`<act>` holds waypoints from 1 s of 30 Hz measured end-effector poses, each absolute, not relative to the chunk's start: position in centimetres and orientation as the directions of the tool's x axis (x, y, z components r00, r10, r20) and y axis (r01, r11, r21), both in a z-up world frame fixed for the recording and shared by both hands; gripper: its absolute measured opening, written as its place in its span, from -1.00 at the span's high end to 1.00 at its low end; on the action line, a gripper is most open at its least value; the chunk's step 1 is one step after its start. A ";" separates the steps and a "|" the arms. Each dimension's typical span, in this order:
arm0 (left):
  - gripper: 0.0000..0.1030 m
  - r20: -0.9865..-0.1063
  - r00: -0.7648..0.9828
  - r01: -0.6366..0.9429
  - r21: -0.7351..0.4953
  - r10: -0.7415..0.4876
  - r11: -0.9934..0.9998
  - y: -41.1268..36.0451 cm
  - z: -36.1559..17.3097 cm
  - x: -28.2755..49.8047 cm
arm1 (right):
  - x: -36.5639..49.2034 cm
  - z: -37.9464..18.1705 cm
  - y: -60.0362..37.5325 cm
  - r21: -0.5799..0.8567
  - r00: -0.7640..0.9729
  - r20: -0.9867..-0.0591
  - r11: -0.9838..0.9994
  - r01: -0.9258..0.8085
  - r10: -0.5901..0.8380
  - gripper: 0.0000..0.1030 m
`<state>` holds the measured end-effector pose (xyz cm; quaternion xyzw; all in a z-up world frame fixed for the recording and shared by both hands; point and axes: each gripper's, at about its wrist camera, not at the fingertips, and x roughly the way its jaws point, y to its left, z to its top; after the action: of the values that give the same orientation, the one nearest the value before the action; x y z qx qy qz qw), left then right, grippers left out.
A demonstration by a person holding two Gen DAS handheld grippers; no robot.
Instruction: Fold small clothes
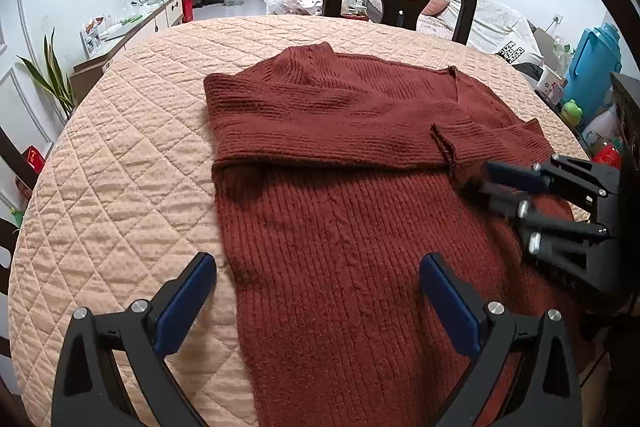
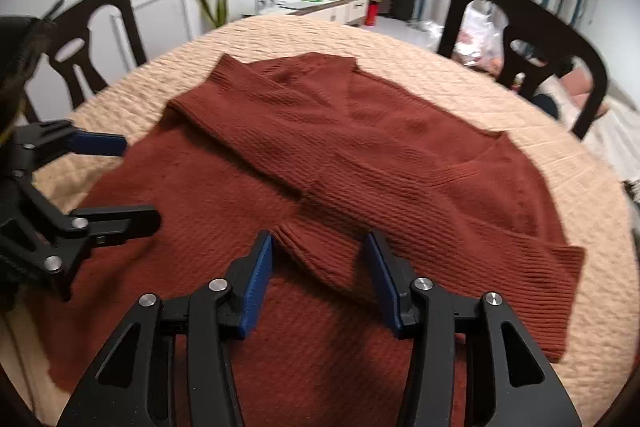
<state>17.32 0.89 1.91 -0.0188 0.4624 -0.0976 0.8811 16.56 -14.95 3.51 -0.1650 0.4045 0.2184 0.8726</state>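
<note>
Over the sweater [image 1: 360, 187], both grippers' jaws wide, holding nothing

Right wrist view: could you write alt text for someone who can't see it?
A rust-red knitted sweater lies on a round table under a quilted peach cover, sleeves folded across its body. The right gripper hangs open over a sleeve cuff; the left gripper, also open, enters from the left. Two dark chairs stand behind.

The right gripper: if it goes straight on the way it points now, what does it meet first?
Most likely the folded sleeve of the rust-red sweater. The right gripper is open, and the sleeve's cuff end lies between its fingertips, just ahead. Its height above the cloth is unclear.
</note>
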 end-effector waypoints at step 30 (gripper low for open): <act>-0.99 -0.822 0.539 0.146 -0.125 -0.185 0.981 1.6 2.2 16.0 | 17.0 5.6 -16.9 0.203 0.475 -0.756 0.852 -0.483 0.450 0.26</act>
<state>15.96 1.59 2.24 -0.0206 0.4706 -0.0942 0.8771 17.03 -16.87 5.63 -0.0191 0.4344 0.2716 0.8586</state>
